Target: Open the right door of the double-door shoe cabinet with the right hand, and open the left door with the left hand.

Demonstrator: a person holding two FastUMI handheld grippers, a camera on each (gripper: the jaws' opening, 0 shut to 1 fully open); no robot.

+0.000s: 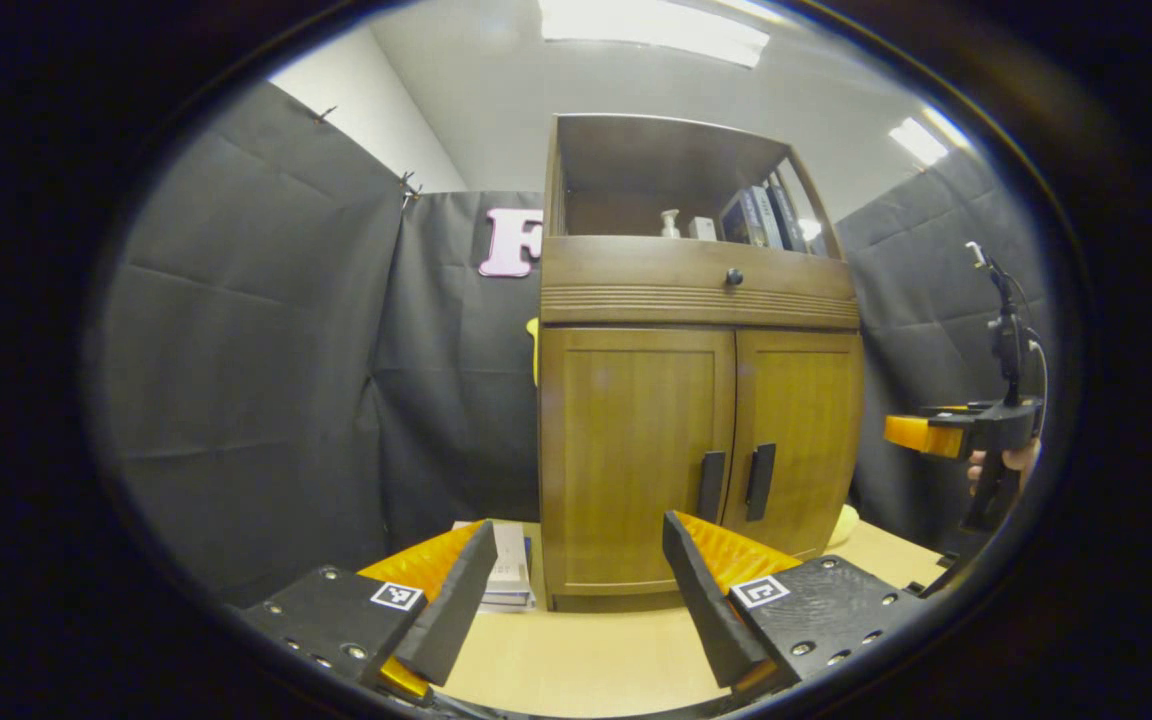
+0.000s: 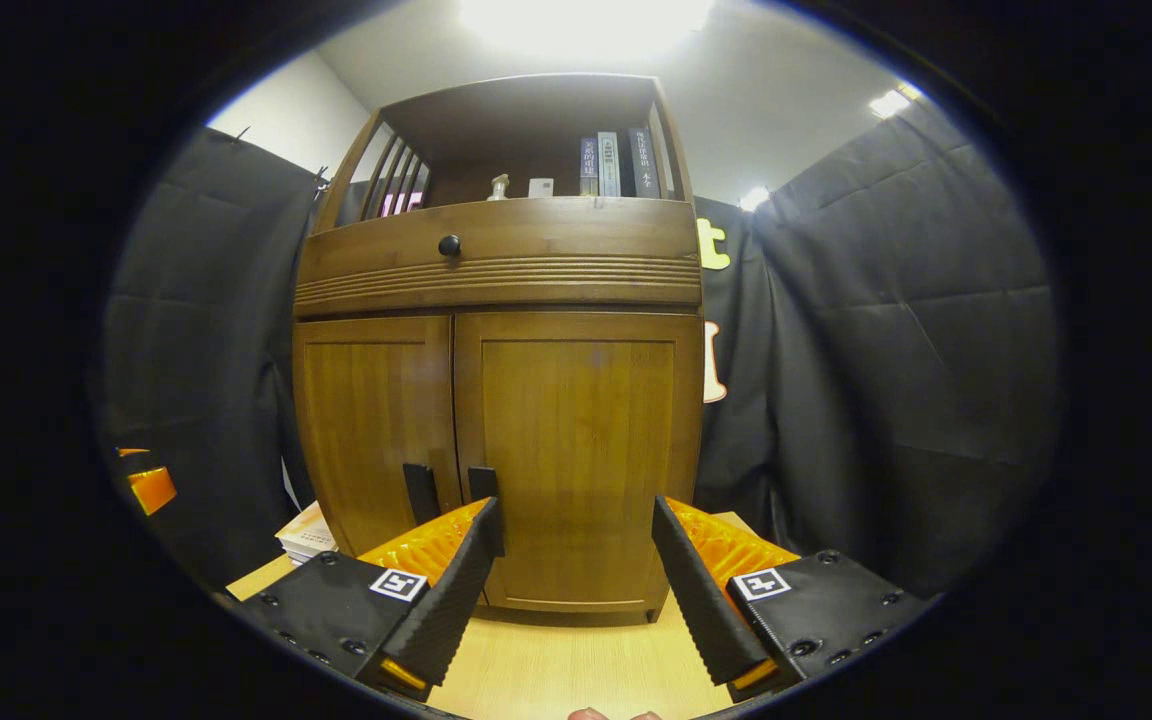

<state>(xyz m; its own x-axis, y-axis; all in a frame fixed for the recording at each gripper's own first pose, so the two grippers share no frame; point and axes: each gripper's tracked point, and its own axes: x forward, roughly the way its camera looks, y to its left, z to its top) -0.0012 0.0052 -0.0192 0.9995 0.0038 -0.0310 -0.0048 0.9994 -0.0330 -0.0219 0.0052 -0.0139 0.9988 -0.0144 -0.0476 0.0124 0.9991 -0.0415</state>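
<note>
Doors (image 2: 576,450) rigid wood, light swing. Grip the vertical handles (image 2: 481,484) at the centre seam. Both tongs (image 1: 576,590) gape, empty.

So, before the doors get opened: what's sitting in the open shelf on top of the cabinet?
On the open shelf: a pump bottle, a small white box and upright books. Its back corners are too dark to tell.

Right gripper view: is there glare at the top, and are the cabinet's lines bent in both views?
Right gripper view: a ceiling light burns out white above the brown wooden double-door cabinet, whose shelf edge bows. Left gripper view: the ceiling lights are milder, the cabinet stays sharp, and its sides lean and curve from fisheye distortion.
</note>
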